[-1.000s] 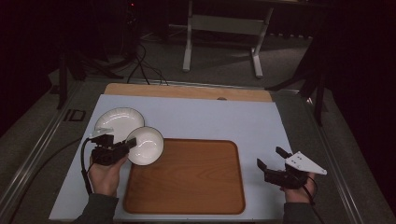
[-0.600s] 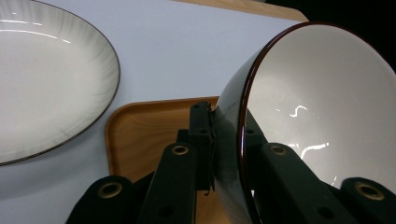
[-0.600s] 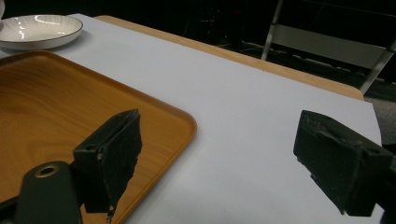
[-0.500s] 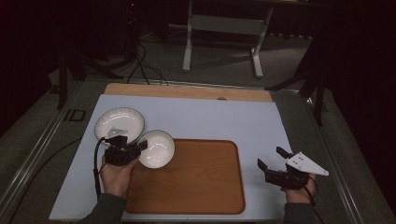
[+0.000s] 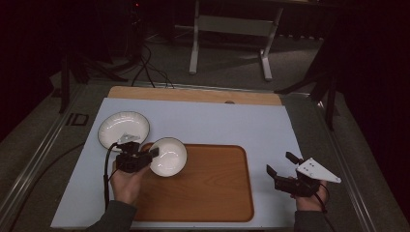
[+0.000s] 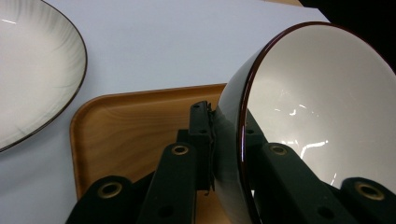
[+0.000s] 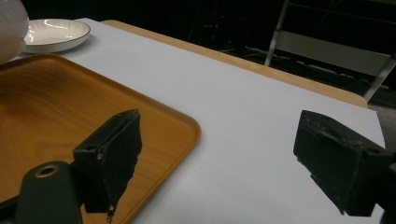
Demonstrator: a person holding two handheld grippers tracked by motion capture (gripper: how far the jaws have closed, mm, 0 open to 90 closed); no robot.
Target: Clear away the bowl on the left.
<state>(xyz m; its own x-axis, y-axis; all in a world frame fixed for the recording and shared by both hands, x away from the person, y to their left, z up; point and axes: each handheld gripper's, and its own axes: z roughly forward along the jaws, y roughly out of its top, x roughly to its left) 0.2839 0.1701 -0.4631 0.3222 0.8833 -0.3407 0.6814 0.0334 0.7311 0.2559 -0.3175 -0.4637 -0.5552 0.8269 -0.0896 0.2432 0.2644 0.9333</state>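
Two grippers, one per hand, over a pale blue table [image 5: 232, 123].

Left gripper [image 5: 145, 158]: clamped on the near rim of a white bowl [image 5: 168, 156]. In the left gripper view one jaw sits inside the bowl [image 6: 322, 107], the other against its dark outer wall; the bowl is tipped up on edge there, dark-rimmed, white within.

Bowl, position: over the far left corner of a wooden tray [image 5: 212, 193]. Whether its base touches the tray cannot be told from the high view.

Plate [image 5: 124, 130]: white, dark-edged, flat on the table just beyond the tray's left corner, apart from the bowl; also in the left gripper view [image 6: 32, 70] and far off in the right gripper view [image 7: 58, 32].

Right gripper [image 5: 280, 166]: held right of the tray, grey plate on top, jaws spread wide, nothing between them. Its own view shows table and the tray's [image 7: 46, 107] corner beneath.
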